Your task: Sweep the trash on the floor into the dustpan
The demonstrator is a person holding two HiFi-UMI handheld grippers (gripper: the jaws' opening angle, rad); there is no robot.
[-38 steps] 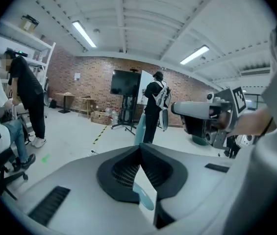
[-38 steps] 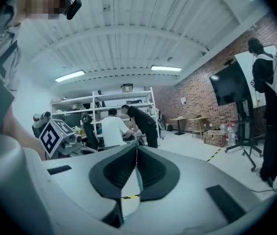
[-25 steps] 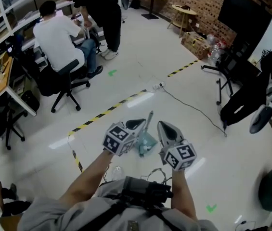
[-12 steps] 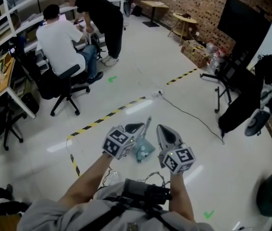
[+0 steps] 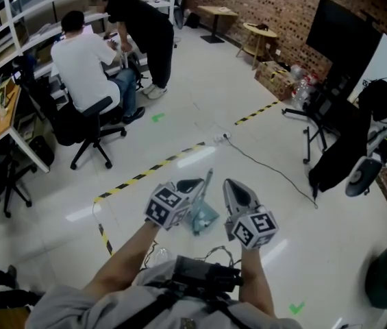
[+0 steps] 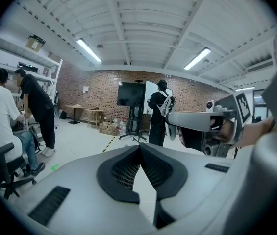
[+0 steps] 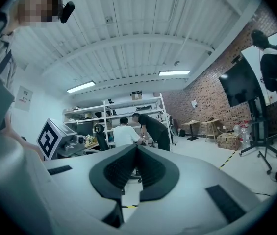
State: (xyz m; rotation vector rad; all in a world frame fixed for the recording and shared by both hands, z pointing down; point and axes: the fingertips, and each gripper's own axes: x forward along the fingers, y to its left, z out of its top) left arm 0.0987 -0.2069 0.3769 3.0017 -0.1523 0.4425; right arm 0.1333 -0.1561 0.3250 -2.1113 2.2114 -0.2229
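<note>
Between the left gripper (image 5: 197, 181) and right gripper (image 5: 229, 184), fingers closed on nothing, stands the dustpan (image 5: 204, 217).

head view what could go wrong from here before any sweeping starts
1. The left tool and the right tool are both shut and empty, so nothing steadies the teal plastic dustpan seen between them. A nudge could tip or slide it.
2. A thin black cable trails across the white floor close by. A foot or a sweeping stroke might snag it.
</note>
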